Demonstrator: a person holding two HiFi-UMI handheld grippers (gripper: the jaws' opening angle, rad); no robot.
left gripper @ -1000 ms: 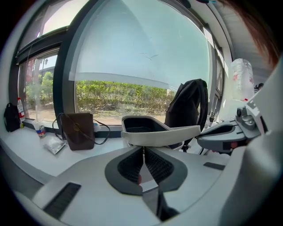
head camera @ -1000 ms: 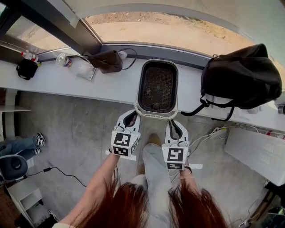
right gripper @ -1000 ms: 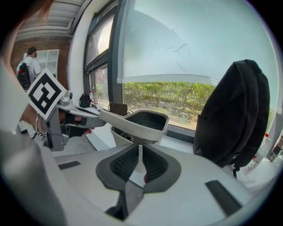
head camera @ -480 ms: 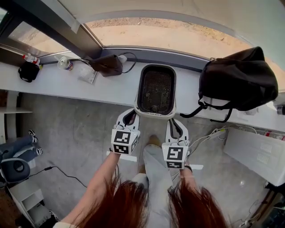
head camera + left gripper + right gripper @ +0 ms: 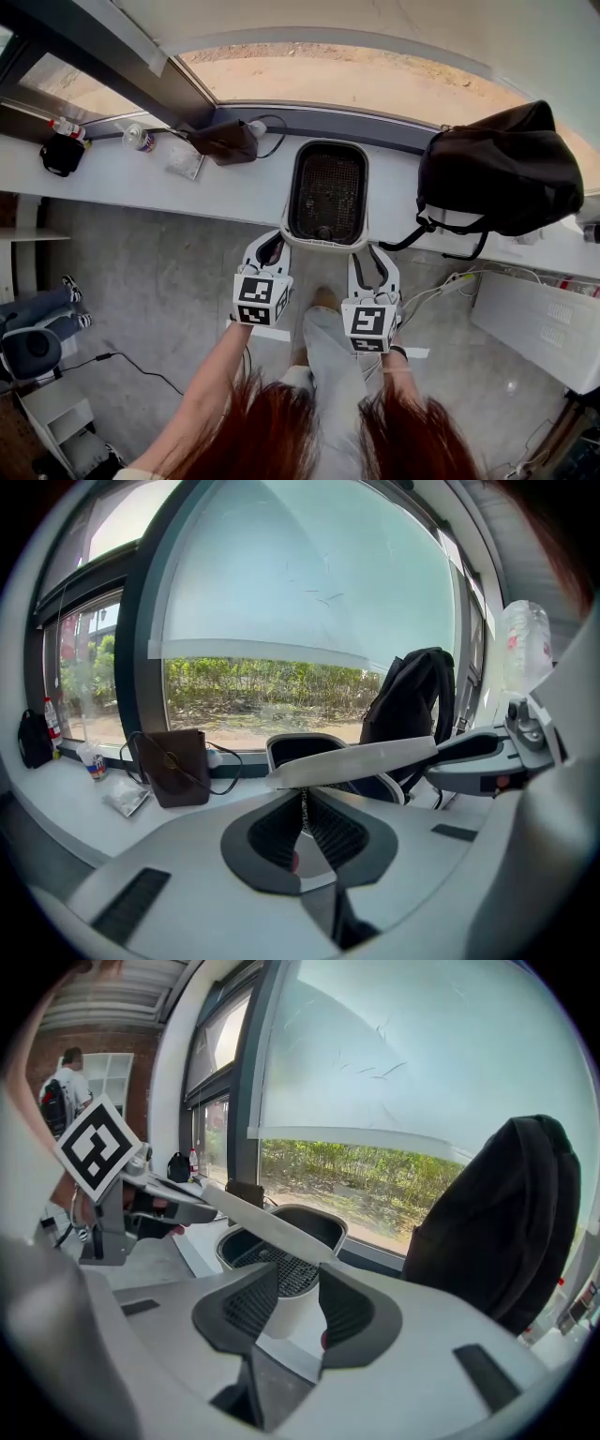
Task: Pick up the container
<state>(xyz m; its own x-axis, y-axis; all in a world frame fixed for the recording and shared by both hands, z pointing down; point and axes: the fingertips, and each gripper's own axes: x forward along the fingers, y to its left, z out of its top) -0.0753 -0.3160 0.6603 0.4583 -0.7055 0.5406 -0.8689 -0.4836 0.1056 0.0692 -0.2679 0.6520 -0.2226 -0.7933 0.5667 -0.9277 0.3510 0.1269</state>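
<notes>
Both forearms (image 5: 214, 370) reach in from 6 o'clock in the head view. Each tool is angled down toward the worktop (image 5: 141, 178), with its marker cube (image 5: 261, 300) facing up. The left tool (image 5: 275, 240) is clenched, its ribbed dark pads (image 5: 333, 827) pressed together at the 7 o'clock corner of the container (image 5: 323, 244) (I cannot tell whether a sliver of rim is pinched between them). The right tool (image 5: 373, 255), at the 5 o'clock corner, is released: its jaws have just been opening. The container's white near wall shows in the gap, and neither pad presses on it.

The container sits on the white worktop at 12 o'clock from the tools. It is a rounded-rectangle tub with a smooth white rim, a dark inside and a metal mesh floor (image 5: 328, 183). A slumped black fabric backpack (image 5: 502, 169) lies at its 3 o'clock and a brown leathery pouch (image 5: 225, 141) at its 10 o'clock.
</notes>
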